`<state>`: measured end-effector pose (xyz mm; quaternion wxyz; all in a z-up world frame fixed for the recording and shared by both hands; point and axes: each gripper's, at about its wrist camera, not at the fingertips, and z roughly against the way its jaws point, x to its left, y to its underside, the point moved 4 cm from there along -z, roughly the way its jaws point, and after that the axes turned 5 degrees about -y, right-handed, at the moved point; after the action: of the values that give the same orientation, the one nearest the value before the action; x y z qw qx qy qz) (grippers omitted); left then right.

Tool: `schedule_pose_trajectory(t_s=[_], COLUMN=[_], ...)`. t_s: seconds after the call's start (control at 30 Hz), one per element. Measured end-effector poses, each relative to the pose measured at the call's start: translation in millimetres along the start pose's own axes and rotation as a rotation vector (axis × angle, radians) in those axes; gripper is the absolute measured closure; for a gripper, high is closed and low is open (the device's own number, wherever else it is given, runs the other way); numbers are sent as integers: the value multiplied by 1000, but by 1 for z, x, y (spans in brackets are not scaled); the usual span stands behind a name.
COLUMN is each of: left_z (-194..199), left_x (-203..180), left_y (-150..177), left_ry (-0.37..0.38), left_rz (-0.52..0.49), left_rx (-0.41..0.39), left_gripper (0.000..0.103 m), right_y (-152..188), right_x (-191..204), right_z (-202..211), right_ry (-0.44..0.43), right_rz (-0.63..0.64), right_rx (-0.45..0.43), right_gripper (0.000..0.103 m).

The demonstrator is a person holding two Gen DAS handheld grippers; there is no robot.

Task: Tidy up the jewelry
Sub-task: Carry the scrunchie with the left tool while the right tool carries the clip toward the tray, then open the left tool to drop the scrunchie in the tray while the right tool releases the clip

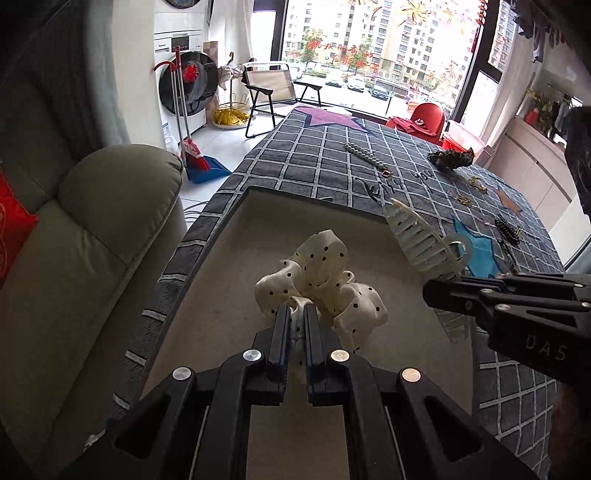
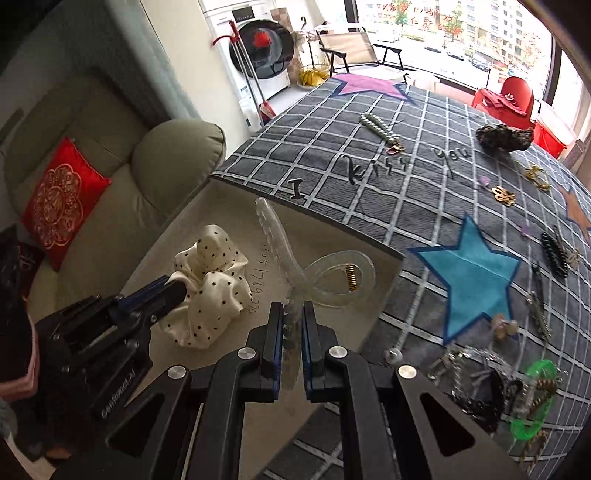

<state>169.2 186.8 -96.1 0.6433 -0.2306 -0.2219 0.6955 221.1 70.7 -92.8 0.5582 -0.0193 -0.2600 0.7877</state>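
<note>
My left tool (image 1: pixel 296 314) squeezes a cream dotted scrunchie (image 1: pixel 321 280); my right tool (image 2: pixel 293 314) pinches a clear hair clip (image 2: pixel 332 277) over the box (image 2: pixel 229 195).

Left wrist view: set just behind the left gripper (image 1: pixel 296 310), looking forward and steeply down along its fingers (image 1: pixel 280 332). Very near the beige box (image 1: pixel 229 280); beyond it the checked cover (image 1: pixel 314 155) on the counter, the sofa (image 1: pixel 92 229) at left, the window (image 1: pixel 369 55) far ahead.

Right wrist view: set just behind the right gripper (image 2: pixel 293 308), also tilted steeply down, standing to the right of the other camera and as near.

Shared: the beige box (image 2: pixel 207 229), checked cover (image 2: pixel 332 122), sofa (image 2: pixel 166 158), washing machine (image 1: pixel 184 74) (image 2: pixel 258 48) and window (image 2: pixel 461 33). Each view catches the other gripper at its edge: the right gripper (image 1: pixel 428 291) and the left gripper (image 2: pixel 177 290).
</note>
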Motion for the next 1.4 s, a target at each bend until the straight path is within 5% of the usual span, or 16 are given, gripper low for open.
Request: schedule_pose_trajectory(t_s=[0.23, 0.27, 0.3, 0.37, 0.4, 0.57, 0.7, 1.03, 1.27, 1.33, 1.4], left_z=[3, 2, 3, 9, 14, 20, 26, 58, 84, 92, 100], left_x=[4, 5, 7, 11, 12, 14, 13, -6, -34, -46, -61], left_y=[0, 0, 0, 0, -1, -4, -3, 4, 21, 27, 35], left_ry=[-75, -78, -78, -127, -139, -129, -126, -65, -77, -71, -56], left_rz=[4, 11, 17, 30, 31, 31, 39, 7, -44, -70, -95], left_rx=[0, 2, 2, -30, -59, -63, -67, -71, -78, -87, -90], left_gripper=[93, 78, 38, 6, 4, 4, 3, 0, 0, 0, 0], right_y=[-4, -3, -3, -3, -4, -10, -15, 12, 62, 80, 94], right_x=[1, 1, 0, -2, -4, -11, -11, -29, -61, -73, -84], right_z=[-24, -26, -27, -29, -29, -17, 13, 69, 100, 110, 119], right_ry=[-17, -15, -12, -11, -17, -72, -94, -97, -105, -104, -98], right_rz=[-21, -23, -24, -32, -44, -94, -99, -156, -268, -305, -331], right_rx=[60, 67, 68, 66, 67, 52, -34, -110, -151, -166, -185], right_gripper=[93, 93, 92, 91, 91, 84, 44, 22, 21, 4, 0])
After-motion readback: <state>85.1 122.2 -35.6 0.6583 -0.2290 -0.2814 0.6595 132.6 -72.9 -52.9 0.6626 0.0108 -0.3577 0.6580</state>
